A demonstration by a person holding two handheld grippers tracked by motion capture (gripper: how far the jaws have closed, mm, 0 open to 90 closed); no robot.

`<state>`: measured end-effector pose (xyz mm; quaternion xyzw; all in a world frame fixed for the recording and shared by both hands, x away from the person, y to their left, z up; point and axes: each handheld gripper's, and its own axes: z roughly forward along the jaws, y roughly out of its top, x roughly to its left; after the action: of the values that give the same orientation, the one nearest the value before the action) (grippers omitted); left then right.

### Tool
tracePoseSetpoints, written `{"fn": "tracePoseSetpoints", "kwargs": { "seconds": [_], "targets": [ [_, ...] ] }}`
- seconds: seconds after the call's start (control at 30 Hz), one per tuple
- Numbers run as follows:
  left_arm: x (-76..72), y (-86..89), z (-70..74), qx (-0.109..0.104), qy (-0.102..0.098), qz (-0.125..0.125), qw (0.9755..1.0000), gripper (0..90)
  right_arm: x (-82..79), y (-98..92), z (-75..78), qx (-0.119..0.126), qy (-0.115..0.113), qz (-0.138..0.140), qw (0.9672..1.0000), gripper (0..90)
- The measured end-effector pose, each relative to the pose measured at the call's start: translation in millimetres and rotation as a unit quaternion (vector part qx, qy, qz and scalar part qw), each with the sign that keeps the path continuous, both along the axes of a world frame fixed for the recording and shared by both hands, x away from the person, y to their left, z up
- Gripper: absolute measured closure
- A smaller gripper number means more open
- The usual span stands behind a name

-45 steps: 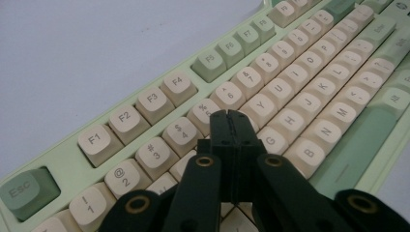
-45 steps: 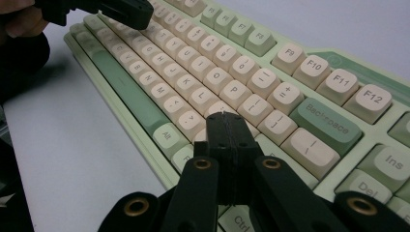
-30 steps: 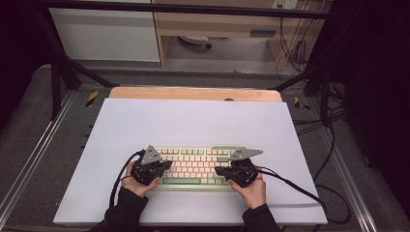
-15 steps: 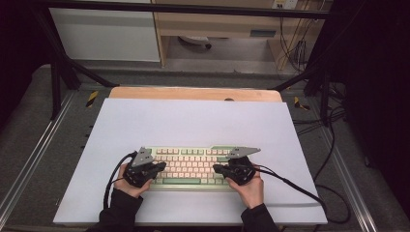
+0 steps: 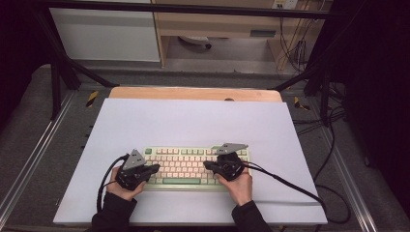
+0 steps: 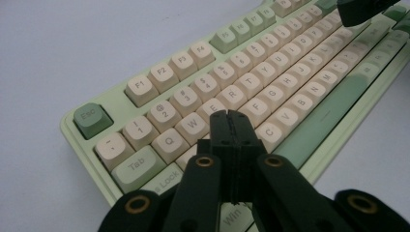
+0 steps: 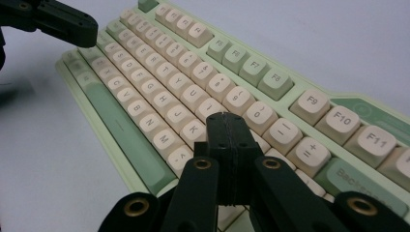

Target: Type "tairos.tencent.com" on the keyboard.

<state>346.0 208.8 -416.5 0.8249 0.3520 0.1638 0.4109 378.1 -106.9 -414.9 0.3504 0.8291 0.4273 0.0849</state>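
A pale green keyboard (image 5: 186,164) with cream keys lies near the front of the table. My left gripper (image 5: 155,167) hovers over its left end, jaws pressed together with nothing between them. In the left gripper view the closed tips (image 6: 231,117) sit above the keyboard (image 6: 270,77) around the A and S keys. My right gripper (image 5: 207,165) is over the right half, also shut and empty. Its tips (image 7: 226,120) hang above the keyboard (image 7: 159,63) near the L key. Each gripper view catches the other gripper's jaw at a top corner.
A large white sheet (image 5: 193,121) covers the table; a wooden edge (image 5: 193,93) shows at the back. Black cables (image 5: 290,183) trail from the right gripper across the sheet to the right. Metal frame rails run along both sides.
The left gripper has slid left and toward the front along the keyboard. The right gripper has shifted slightly right. Both sets of jaws have stayed together.
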Motion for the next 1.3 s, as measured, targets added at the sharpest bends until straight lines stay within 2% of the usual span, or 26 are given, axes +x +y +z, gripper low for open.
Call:
{"fn": "tracePoseSetpoints", "kwargs": {
  "seconds": [0.2, 0.53, 1.3],
  "targets": [
    [-1.7, 5.0, -1.0, 0.0, 0.002, 0.002, 1.0, 90.0, 4.8, 9.0, -0.5, -0.01, -0.001, -0.001, 0.9999, 90.0],
    [-3.3, 13.2, -1.0, -0.005, 0.002, 0.008, 1.0, 90.0, 12.9, 16.7, -3.0, -0.011, 0.003, -0.006, 0.9999, 90.0],
    [-2.6, 13.3, -2.1, -0.005, 0.003, 0.008, 1.0, 90.0, 17.0, 23.8, -13.5, -0.038, 0.011, -0.006, 0.9992, 90.0]
  ]
}}
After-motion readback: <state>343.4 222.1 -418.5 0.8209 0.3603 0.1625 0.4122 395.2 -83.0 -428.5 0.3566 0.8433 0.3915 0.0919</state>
